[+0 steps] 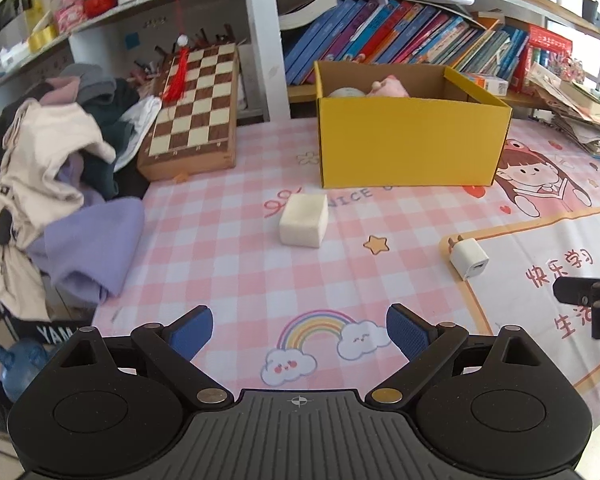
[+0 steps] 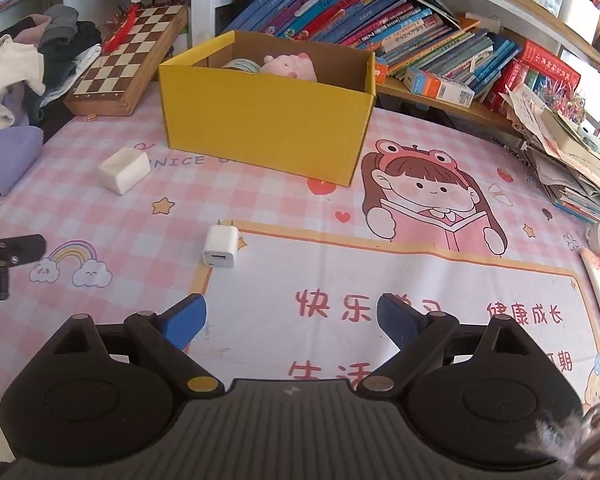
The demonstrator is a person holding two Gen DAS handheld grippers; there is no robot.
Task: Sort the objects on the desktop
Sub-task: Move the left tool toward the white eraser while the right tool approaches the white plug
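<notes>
A yellow cardboard box point(image 1: 408, 144) point(image 2: 268, 128) stands open at the back of the pink checked tablecloth, holding a pink plush toy point(image 1: 388, 86) point(image 2: 288, 66) and a pale round item. In front of it lies a white foam block point(image 1: 303, 220) point(image 2: 124, 170). A white USB charger plug point(image 1: 469, 259) point(image 2: 220, 247) rests further right. My left gripper point(image 1: 299, 332) is open, with nothing between its blue pads, well short of the block. My right gripper point(image 2: 290, 320) is open too, below and right of the charger.
A heap of clothes point(image 1: 52, 184) covers the left table edge. A folded chessboard point(image 1: 196, 108) point(image 2: 128, 60) leans behind it. Books point(image 1: 400, 36) fill the shelf behind the box, and stacked papers point(image 2: 572, 160) sit at right. A blue water bottle point(image 1: 16, 364) lies on the floor.
</notes>
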